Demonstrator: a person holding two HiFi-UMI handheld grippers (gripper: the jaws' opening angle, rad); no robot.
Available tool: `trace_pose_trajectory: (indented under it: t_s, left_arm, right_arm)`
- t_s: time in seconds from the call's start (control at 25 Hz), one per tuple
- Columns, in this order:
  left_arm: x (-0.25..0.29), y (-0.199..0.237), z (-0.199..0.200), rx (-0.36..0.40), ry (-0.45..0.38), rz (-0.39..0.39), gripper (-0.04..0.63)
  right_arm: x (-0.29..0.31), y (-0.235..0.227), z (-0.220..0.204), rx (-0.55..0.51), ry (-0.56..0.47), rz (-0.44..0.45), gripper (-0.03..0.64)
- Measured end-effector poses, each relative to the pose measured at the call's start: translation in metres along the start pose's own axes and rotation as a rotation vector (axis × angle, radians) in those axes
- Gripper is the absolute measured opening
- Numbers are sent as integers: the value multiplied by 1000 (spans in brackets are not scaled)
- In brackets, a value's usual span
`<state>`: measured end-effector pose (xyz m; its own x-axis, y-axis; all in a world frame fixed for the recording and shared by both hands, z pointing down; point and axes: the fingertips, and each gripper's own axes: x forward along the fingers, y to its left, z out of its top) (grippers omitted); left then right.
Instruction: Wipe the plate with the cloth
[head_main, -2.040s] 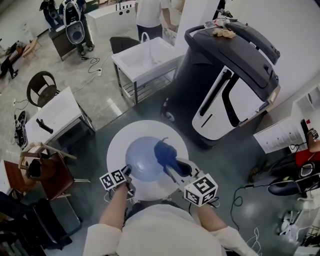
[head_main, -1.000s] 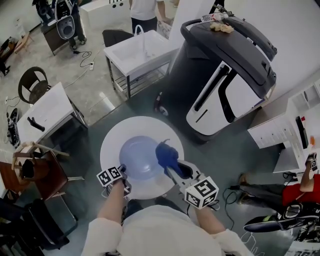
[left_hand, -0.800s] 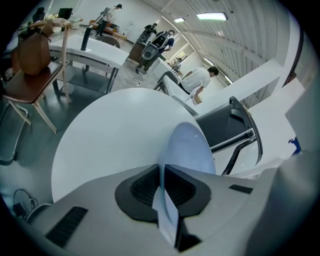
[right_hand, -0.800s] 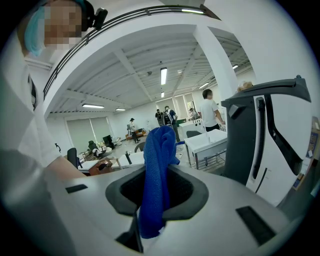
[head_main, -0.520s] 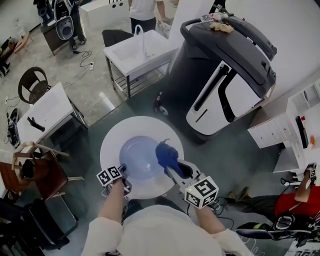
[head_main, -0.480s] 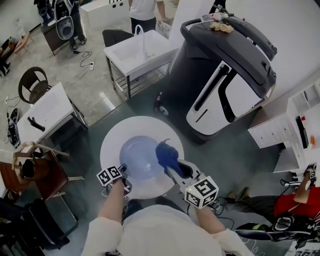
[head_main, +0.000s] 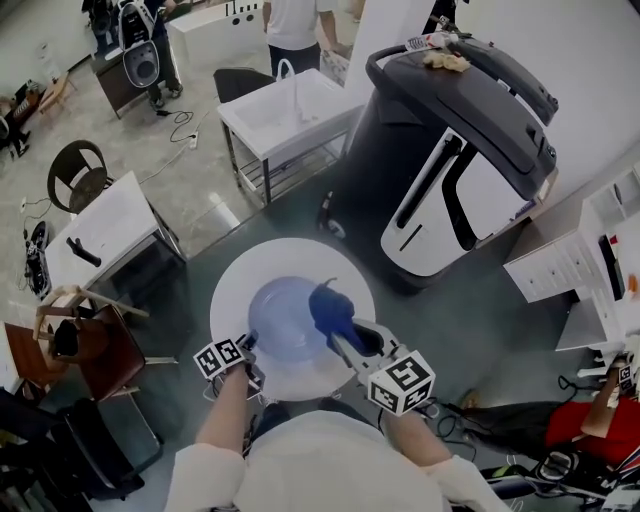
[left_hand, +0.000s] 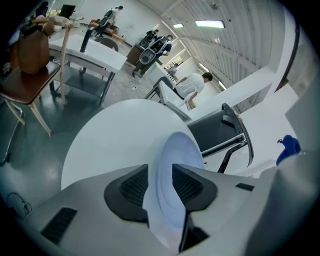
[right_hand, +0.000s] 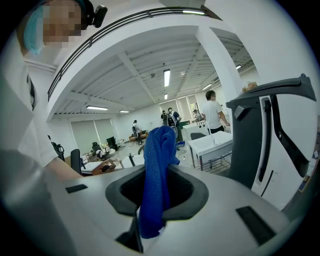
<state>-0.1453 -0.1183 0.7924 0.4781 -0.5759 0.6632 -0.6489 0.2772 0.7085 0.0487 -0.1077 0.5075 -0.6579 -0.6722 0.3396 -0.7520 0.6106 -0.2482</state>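
A pale blue plate (head_main: 285, 320) rests on the round white table (head_main: 235, 285). My left gripper (head_main: 250, 347) is at the plate's near left rim. In the left gripper view the plate (left_hand: 179, 162) rim runs between the jaws of this gripper (left_hand: 160, 186), which are opening, and the pads look slack on it. A bunched blue cloth (head_main: 328, 305) hangs over the plate's right edge with my right gripper (head_main: 342, 335) shut on it. In the right gripper view the cloth (right_hand: 157, 165) sticks up out of the jaws of the right gripper (right_hand: 157, 192).
A big dark grey and white machine (head_main: 455, 150) stands just behind the table on the right. A white sink stand (head_main: 290, 115) is further back, a white desk (head_main: 105, 225) at left, and a wooden chair (head_main: 70, 340) at near left. People stand at the far end.
The head view has shifted slightly. The plate, the cloth and both grippers keep their places at the table.
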Motion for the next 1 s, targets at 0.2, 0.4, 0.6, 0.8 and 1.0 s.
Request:
trace_pose_trajectory:
  t_s: [0.2, 0.4, 0.6, 0.8, 1.0]
  left_arm:
    - [-38, -72, 35, 233, -136, -185, 82]
    - [-96, -162, 62, 542, -310, -367, 51]
    - [-144, -216, 63, 797, -410, -422, 38]
    - [-175, -243, 53, 961, -455, -419, 32]
    - [-199, -262, 40, 1021, -481, -434, 32]
  right_arm:
    - [5, 5, 4, -8, -12, 22, 95]
    - [7, 6, 11, -15, -22, 36, 95]
    - [8, 10, 16, -23, -36, 50, 95]
    - [11, 15, 20, -34, -51, 63, 95]
    - [10, 18, 23, -47, -63, 67, 95]
